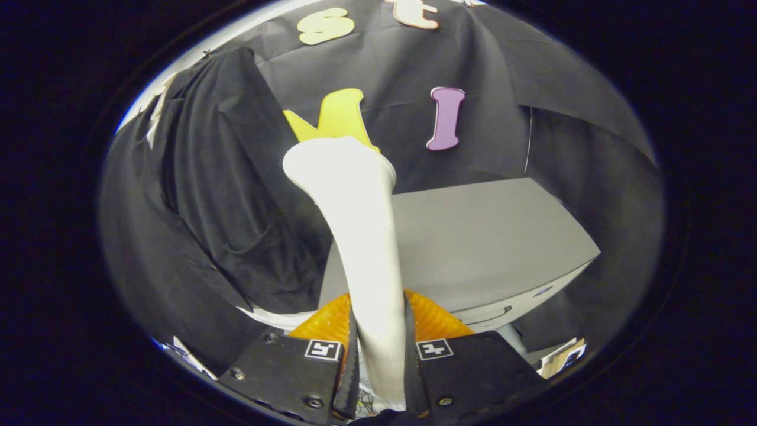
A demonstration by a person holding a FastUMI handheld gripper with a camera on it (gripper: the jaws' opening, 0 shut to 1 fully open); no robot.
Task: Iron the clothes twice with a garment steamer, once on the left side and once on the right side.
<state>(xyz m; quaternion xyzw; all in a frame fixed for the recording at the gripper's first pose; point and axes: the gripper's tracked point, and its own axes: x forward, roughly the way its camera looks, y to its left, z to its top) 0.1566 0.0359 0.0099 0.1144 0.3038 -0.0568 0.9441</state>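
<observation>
One hand-held gripper (pixel 378 361) sits at the near end of the gripper view, its two fingers closed tightly on the slim white handle of one garment steamer (pixel 355 225). Both fingers press against the handle from either side, with no gap showing. The steamer rises up and away from the fingers, widening into a rounded white head that leans toward the left. An orange ribbed part (pixel 432 319) shows on both sides of the handle just beyond the fingers; whether it belongs to the steamer cannot be told.

One black garment (pixel 225 195) hangs to the left of the steamer, with a strip of white at its collar and folds running down its front. The steamer head lies close beside the garment's right edge; whether they touch cannot be told.

One grey desk (pixel 491 236) stands beyond the fingers to the right, behind the steamer. Each finger carries one small square black-and-white marker, two in all. No readable brand or writing appears on the steamer, garment or desk.
</observation>
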